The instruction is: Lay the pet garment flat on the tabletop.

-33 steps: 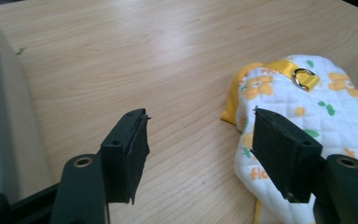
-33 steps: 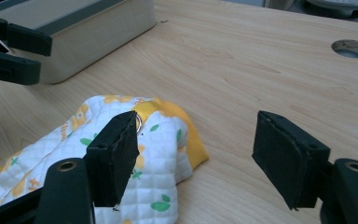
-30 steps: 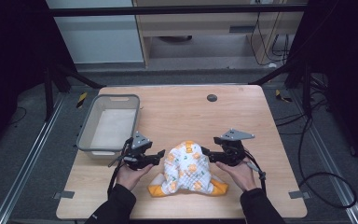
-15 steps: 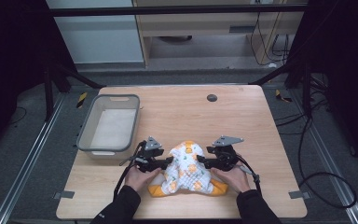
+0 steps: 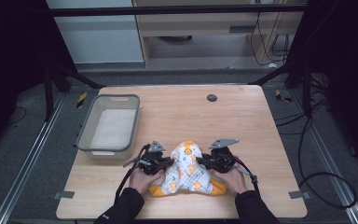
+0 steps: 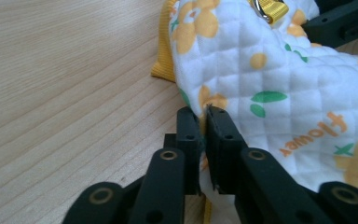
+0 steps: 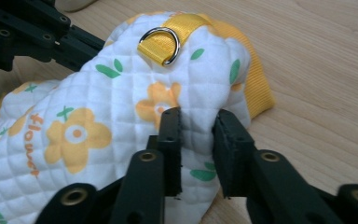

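table (image 5: 242, 121): light wood, seen from the high view; person's forearms in dark sleeves come in at the near edge
garment (image 5: 186, 169): small white quilted piece, orange flowers, green leaves, word "flower" printed on it, orange ribbed trim; lies bunched on the near middle of the table between the two grippers
garment details: yellow strap with a metal D-ring (image 7: 160, 44) near its far end, strap lies on top of the quilted fabric
left gripper (image 6: 202, 116): jaws nearly together, pinching a thin fold of the garment's edge; fabric squeezed in the narrow slot between the pads; low over the wood
left gripper in high view (image 5: 164, 163): at the garment's left side, touching it, left hand (image 5: 145, 180) behind it
right gripper (image 7: 196, 122): jaws set a bit apart, a thicker bulge of quilted fabric fills the gap; both pads press on the cloth, so it grips the garment
right gripper in high view (image 5: 204, 163): at the garment's right side, touching it, right hand (image 5: 235, 178) behind it; grey plate on top
grippers relative: facing each other across the garment, close, each one's black jaws show at the far edge of the other's view
bin (image 5: 86, 135): grey, rectangular, left part of the table, beyond and left of the left gripper, apart from the garment
bin contents: pale bottom, nothing clear to make out inside
dark disc (image 5: 211, 97): small, on the far middle of the table, well apart from the garment
cables: trail from each gripper back along the forearms
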Demonstrator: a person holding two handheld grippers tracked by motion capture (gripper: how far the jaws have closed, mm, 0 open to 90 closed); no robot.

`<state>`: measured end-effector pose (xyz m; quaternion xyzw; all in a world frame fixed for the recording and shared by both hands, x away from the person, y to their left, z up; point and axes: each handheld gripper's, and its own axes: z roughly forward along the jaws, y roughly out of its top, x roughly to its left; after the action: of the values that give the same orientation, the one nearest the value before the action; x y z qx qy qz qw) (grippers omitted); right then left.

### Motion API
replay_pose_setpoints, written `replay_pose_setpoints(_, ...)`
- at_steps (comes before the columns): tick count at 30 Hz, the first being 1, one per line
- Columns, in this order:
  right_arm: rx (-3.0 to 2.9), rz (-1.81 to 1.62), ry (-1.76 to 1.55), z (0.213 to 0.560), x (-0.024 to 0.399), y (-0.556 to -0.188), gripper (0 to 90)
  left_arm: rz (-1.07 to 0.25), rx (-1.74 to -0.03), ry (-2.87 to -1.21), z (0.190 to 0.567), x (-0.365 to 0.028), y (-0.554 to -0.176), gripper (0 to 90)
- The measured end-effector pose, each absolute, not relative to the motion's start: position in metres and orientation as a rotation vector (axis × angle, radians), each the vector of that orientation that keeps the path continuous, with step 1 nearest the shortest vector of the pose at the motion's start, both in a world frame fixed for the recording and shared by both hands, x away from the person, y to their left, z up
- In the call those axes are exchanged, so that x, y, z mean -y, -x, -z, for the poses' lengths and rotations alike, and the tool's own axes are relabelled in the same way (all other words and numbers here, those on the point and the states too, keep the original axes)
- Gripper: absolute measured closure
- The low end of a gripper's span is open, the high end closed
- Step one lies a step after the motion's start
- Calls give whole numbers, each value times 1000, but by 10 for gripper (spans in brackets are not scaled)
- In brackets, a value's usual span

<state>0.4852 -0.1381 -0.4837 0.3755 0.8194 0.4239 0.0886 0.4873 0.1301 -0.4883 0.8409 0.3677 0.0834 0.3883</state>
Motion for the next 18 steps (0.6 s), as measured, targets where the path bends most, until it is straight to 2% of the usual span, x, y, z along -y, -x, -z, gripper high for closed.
replay_pose_setpoints(5,-2433,-1288,-1106,479,140,-484,828,-212,-929,-2118,484,-132,-485,873)
replay_pose_setpoints(11,-2392,-1343,-1100,467,148,-478,831,-252,-907,-2049,466,-141,-479,878)
replay_pose_setpoints(18,-2262,-1405,-985,438,151,-459,829,-328,-823,-1943,423,-148,-460,880)
